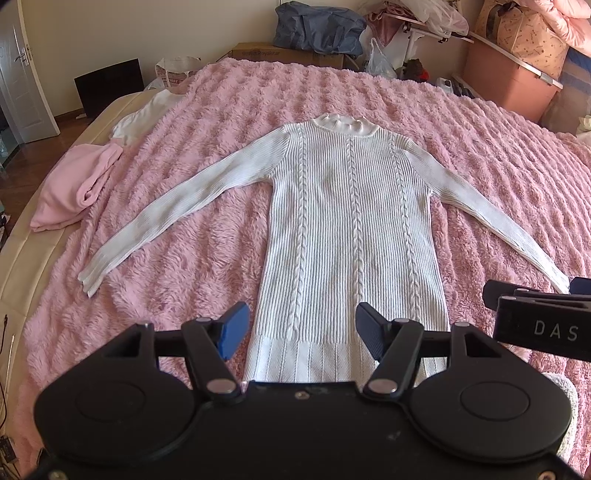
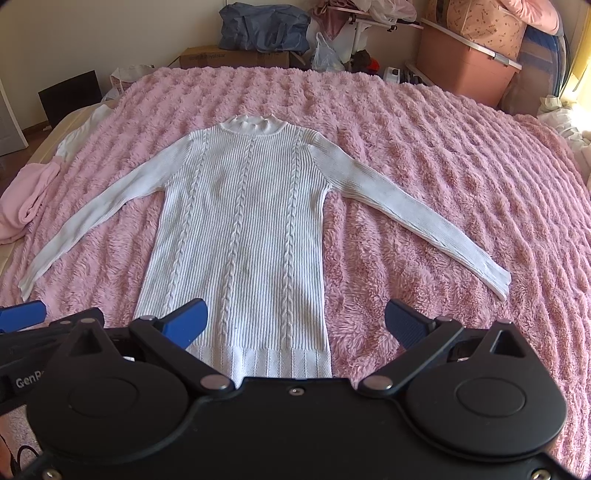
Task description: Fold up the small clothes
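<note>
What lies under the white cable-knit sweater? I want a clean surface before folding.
The fluffy pink blanket shows all around the white cable-knit sweater; whatever lies directly beneath its body and sleeves is covered.

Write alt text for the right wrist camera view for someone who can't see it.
A white cable-knit sweater lies flat, sleeves spread, on a fluffy pink blanket. The open right gripper hovers over its hem, with boxes and bags against the far wall.

A fluffy pink blanket (image 1: pixel 258 110) is spread over the bed. Behind it, a cardboard box (image 1: pixel 258 53) is topped by a blue bag (image 1: pixel 317 27), beside a pink bin (image 1: pixel 509 74).
</note>
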The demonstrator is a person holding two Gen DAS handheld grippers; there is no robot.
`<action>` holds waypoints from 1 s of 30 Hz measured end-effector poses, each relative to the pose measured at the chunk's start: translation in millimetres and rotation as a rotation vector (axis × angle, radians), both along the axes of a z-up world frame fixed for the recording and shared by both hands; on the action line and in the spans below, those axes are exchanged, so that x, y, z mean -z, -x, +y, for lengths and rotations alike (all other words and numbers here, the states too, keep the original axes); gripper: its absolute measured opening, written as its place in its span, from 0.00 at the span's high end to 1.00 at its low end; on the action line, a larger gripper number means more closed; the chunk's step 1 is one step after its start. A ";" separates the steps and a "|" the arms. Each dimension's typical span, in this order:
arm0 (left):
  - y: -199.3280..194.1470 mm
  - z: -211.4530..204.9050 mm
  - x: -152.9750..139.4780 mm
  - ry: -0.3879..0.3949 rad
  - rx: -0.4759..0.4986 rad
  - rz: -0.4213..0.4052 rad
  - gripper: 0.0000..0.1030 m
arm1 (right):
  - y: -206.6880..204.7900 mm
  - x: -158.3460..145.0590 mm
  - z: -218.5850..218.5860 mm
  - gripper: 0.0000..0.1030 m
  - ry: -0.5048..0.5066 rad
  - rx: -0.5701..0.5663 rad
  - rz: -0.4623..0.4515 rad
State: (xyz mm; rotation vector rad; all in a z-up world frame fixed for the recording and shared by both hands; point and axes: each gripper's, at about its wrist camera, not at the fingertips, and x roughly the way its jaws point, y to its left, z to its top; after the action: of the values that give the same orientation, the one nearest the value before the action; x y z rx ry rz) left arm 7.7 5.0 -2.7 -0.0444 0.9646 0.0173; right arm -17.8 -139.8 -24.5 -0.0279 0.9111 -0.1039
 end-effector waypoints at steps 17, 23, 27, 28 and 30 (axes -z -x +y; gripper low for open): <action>-1.0 0.1 1.7 -0.002 -0.004 0.007 0.34 | 0.4 0.9 -0.6 0.00 0.000 0.002 -0.001; -1.2 0.9 2.4 -0.002 -0.005 0.009 0.34 | 0.3 1.6 -1.1 0.00 -0.002 0.001 0.003; -1.4 1.6 3.3 -0.002 -0.005 0.011 0.34 | -0.1 2.5 -2.2 0.00 -0.002 0.003 0.004; -1.3 1.8 3.5 -0.001 -0.005 0.011 0.34 | -0.2 2.4 -1.8 0.00 -0.001 0.002 0.004; -1.0 1.5 3.8 -0.002 -0.005 0.011 0.34 | -0.2 2.4 -1.9 0.00 0.000 0.003 0.004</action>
State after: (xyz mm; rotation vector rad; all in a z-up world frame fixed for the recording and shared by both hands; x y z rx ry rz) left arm 8.7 6.5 -6.5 -0.0454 0.9756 0.0234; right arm -17.6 -141.7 -27.0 -0.0267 0.9153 -0.1067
